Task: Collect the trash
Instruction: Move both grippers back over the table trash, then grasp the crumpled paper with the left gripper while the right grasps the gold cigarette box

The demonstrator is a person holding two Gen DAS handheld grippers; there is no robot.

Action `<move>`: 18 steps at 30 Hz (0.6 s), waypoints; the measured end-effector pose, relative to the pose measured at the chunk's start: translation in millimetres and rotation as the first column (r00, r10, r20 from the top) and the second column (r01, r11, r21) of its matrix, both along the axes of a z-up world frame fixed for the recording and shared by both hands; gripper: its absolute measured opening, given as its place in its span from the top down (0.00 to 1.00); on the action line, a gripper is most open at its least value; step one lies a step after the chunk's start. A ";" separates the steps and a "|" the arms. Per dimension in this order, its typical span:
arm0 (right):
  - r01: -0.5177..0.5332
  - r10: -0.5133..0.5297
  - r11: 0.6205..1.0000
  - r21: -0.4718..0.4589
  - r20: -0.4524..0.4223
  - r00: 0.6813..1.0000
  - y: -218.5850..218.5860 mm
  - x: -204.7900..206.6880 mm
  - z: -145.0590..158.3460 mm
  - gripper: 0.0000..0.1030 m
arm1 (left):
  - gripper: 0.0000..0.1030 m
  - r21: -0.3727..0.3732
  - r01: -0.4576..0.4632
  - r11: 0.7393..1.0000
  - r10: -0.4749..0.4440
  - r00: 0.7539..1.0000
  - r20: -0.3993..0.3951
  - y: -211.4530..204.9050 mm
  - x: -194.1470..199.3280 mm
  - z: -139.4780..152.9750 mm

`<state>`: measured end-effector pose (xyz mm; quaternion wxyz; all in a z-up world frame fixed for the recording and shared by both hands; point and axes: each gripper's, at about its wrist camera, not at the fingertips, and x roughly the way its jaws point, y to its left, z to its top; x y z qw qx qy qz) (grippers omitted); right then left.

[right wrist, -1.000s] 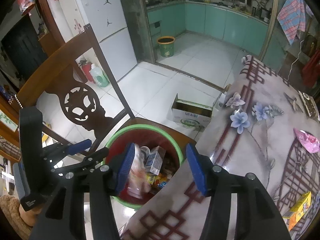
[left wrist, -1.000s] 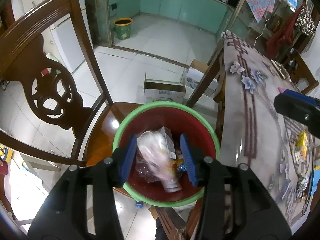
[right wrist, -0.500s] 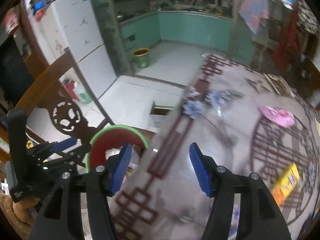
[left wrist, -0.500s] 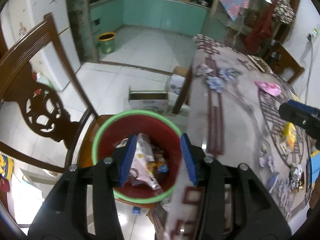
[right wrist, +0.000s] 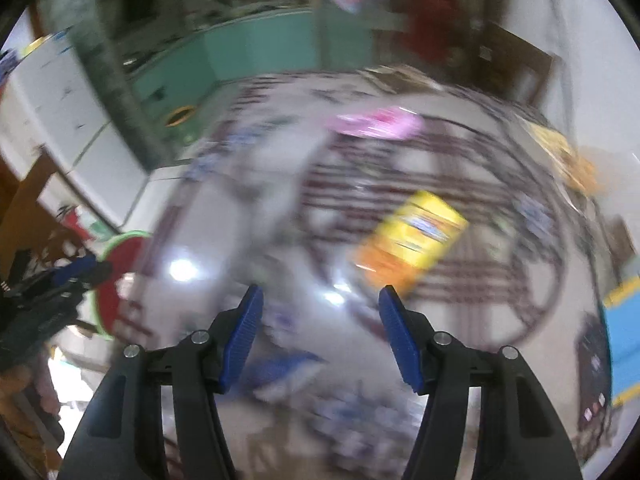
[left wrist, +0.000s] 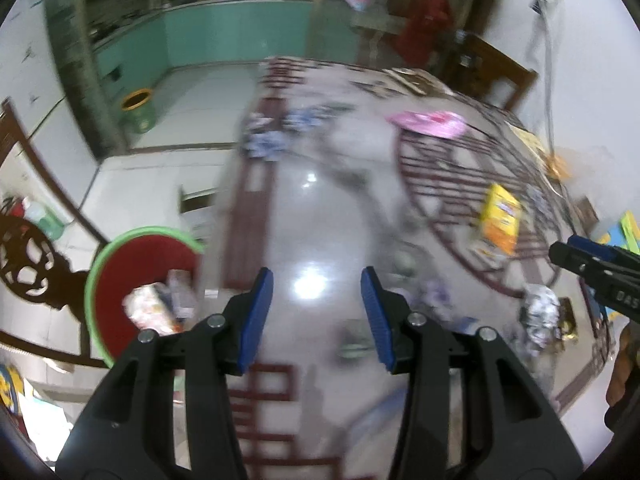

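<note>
grippers come first in our view: our left gripper [left wrist: 317, 316] hangs over the glossy patterned table [left wrist: 320, 216] with its blue pads apart and nothing between them. our right gripper [right wrist: 318, 336] also stands apart and empty over the same table; its jaws have just been opening. both views are smeared by blur. just past the left gripper, off the table's left edge, sits the red bin [left wrist: 140, 280] with a green rim, wrappers already inside it. to the right lies a crumpled foil wrapper [left wrist: 540, 312], and beyond it a yellow box [right wrist: 412, 240]. farther back a pink wrapper [left wrist: 428, 124] lies on the table. farthest, we see 1 green bucket [left wrist: 138, 110] on the kitchen floor.
</note>
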<state>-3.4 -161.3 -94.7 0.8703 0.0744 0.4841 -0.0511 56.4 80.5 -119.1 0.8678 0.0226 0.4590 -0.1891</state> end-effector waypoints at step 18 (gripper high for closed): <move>0.129 -0.118 0.991 0.025 -0.270 0.956 -148.4 -93.6 -92.5 0.43 | 0.58 -0.014 0.292 0.956 -0.293 0.953 -0.080 -199.5 -81.3 -26.3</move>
